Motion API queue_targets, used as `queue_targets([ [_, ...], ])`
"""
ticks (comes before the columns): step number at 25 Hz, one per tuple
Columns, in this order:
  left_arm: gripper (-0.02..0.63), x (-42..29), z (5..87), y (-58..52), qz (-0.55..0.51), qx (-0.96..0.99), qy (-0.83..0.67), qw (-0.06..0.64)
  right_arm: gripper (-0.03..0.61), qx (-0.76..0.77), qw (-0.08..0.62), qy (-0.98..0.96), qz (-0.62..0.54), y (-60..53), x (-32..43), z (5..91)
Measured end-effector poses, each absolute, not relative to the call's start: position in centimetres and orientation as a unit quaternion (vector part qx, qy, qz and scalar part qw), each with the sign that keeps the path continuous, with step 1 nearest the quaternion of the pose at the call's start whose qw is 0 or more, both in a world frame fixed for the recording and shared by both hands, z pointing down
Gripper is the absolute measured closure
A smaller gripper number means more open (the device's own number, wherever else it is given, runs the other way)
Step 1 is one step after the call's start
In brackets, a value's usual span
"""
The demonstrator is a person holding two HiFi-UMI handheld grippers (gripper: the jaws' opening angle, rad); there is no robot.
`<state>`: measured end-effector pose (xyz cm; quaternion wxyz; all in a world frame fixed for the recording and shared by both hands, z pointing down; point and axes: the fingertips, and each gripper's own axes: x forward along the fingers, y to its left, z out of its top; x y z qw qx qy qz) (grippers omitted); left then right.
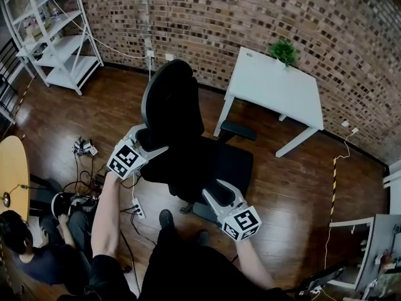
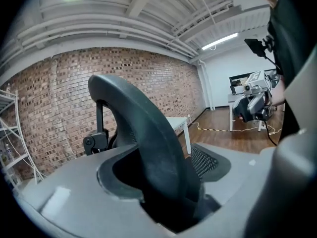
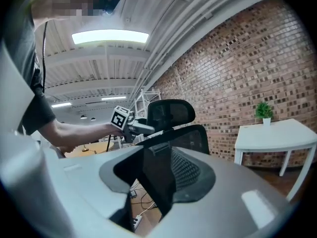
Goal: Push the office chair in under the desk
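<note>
The black office chair [image 1: 188,149] stands on the wood floor, its seat a little short of the white desk [image 1: 276,86] at the upper right. My left gripper [image 1: 152,148] is at the backrest's left edge, and the curved black backrest frame [image 2: 148,143] fills the gap between its jaws. My right gripper [image 1: 213,193] is at the chair's near side, shut on a flat black part [image 3: 156,177], seemingly an armrest. From the right gripper view I see the headrest [image 3: 171,114], the mesh back and the desk [image 3: 277,135] to the right.
A small green plant [image 1: 284,51] sits on the desk's far corner. White shelving [image 1: 56,36] stands at the back left. Cables and a power strip [image 1: 138,209] lie on the floor by the chair. A person [image 1: 25,249] sits at the lower left beside a round wooden table [image 1: 12,174].
</note>
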<state>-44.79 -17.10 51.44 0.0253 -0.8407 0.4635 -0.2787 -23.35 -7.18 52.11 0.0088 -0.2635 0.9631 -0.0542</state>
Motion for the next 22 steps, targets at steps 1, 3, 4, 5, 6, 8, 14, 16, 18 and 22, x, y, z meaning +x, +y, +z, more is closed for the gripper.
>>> queue_targets([
  [1,0.212,-41.9,51.2,-16.7,-0.251,-0.862,0.438,0.046,0.413,-0.262,0.01,0.964,-0.052,-7.0,-22.7,52.0],
  [3,0.212,-36.3,50.8,-15.7,-0.205,-0.894,0.39,0.081,0.405,-0.258,0.011,0.965,-0.046,-7.0,-21.5,51.6],
  [4,0.209,-33.7,50.8,-15.0,-0.189,-0.905,0.369,0.095,0.399,-0.255,0.012,0.966,-0.042,-7.1,-21.0,51.4],
  [5,0.207,-31.4,51.0,-14.2,-0.18,-0.912,0.352,0.107,0.399,-0.252,0.016,0.967,-0.038,-7.2,-20.4,51.1],
  [6,0.207,-29.4,51.2,-13.3,-0.177,-0.917,0.339,0.117,0.397,-0.248,0.021,0.968,-0.035,-7.4,-20.0,50.8],
  [8,0.209,-25.7,51.9,-11.2,-0.184,-0.92,0.318,0.132,0.394,-0.239,0.038,0.97,-0.031,-7.5,-19.2,49.6],
  [14,0.169,-18.0,52.8,-4.0,-0.202,-0.932,0.241,0.18,0.314,-0.231,0.042,0.972,0.012,-6.2,-20.3,44.8],
  [16,0.176,-17.2,51.4,-1.6,-0.146,-0.952,0.218,0.157,0.31,-0.245,0.022,0.969,0.023,-5.7,-19.9,45.0],
  [18,0.216,-18.7,48.2,-0.6,-0.023,-0.972,0.228,0.051,0.321,-0.262,0.009,0.965,0.019,-5.3,-18.0,45.7],
  [22,0.249,-26.8,44.6,-9.4,0.091,-0.953,0.287,0.026,0.443,-0.299,0.001,0.952,0.059,-6.0,-13.1,46.8],
])
